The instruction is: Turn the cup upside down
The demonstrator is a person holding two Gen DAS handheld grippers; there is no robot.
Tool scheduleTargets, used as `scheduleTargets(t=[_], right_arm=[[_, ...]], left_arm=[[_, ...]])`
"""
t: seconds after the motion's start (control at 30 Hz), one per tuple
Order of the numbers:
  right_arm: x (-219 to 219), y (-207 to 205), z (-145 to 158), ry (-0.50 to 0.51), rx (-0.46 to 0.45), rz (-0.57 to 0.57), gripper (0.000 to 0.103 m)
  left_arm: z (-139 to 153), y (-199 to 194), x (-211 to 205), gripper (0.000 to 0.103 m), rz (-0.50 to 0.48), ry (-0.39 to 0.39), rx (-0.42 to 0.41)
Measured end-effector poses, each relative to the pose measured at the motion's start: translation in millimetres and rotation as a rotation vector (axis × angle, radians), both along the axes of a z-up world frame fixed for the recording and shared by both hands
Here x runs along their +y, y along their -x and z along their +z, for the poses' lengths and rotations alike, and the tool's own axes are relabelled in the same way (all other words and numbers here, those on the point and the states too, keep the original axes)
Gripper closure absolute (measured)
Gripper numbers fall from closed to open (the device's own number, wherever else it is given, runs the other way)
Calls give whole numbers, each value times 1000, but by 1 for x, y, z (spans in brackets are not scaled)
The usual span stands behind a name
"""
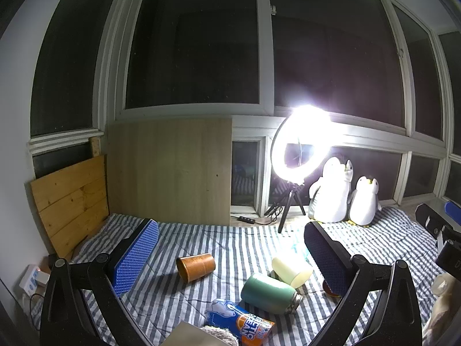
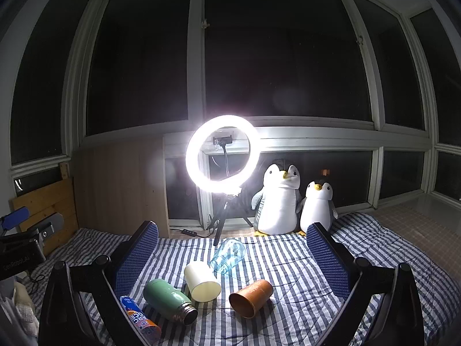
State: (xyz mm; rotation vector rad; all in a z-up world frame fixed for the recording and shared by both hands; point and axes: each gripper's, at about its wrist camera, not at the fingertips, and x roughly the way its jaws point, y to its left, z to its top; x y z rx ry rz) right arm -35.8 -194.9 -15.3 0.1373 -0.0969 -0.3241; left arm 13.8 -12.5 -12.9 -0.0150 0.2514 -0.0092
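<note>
We see the matte orange-brown tapered cup (image 2: 251, 298) lying on its side on the blue-and-white striped quilt (image 2: 288, 262), beside a cream cylindrical cup (image 2: 201, 281). Our left gripper (image 1: 230, 256) and right gripper (image 2: 232, 256), with dimpled blue pads (image 2: 138, 256), gape wide, holding nothing.

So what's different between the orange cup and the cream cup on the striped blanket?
The orange cup is copper-brown, while the cream cup is pale yellow-white. The orange cup's open mouth faces the right wrist camera, showing its hollow inside; the cream cup shows that camera a flat, closed end. The cream cup lies next to the green bottle; the orange cup lies apart. Both lie tipped on their sides on the striped blanket, neither gripped.
</note>
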Motion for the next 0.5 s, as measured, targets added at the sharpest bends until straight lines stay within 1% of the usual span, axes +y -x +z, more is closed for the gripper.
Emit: scheduleTargets(t=[0.27,0.5], right_arm=[[0,-8,0,0,23,11,1],[-3,-21,1,-3,64,25,1]], left_arm=[[-1,-7,0,1,3,1,17],[-7,-24,2,1,14,9,62]])
